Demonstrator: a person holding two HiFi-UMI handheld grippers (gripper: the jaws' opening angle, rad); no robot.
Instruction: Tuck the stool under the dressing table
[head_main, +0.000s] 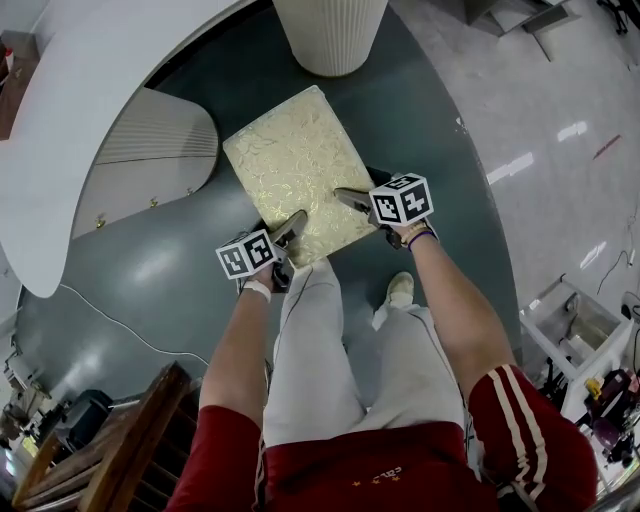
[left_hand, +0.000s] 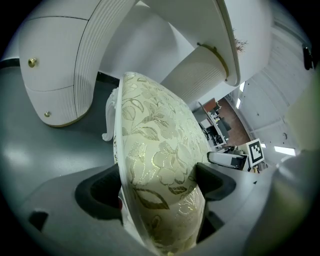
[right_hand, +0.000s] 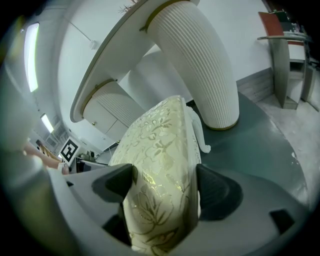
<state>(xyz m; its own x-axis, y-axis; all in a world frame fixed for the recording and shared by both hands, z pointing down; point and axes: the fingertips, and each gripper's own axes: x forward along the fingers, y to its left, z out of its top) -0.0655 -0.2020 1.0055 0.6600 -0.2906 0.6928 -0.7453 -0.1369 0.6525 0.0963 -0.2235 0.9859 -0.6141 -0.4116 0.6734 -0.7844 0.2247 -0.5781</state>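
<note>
The stool (head_main: 298, 178), a rectangular seat in cream-and-gold floral fabric on white legs, stands on the dark platform between the dressing table's two ribbed pedestals. My left gripper (head_main: 290, 235) is shut on the seat's near-left corner and my right gripper (head_main: 350, 197) on its near-right edge. In the left gripper view the cushion (left_hand: 155, 165) fills the gap between both pads of the left gripper (left_hand: 160, 187). The right gripper view shows the cushion (right_hand: 160, 170) pressed between the right gripper's (right_hand: 162, 187) pads. The white dressing table top (head_main: 90, 80) curves over the far left.
A ribbed white pedestal (head_main: 330, 35) stands just beyond the stool, and a drawer pedestal (head_main: 150, 160) to its left. The dark round platform (head_main: 150, 270) ends at a pale tiled floor (head_main: 540, 130) on the right. Wooden furniture (head_main: 120, 450) sits lower left. My feet are behind the stool.
</note>
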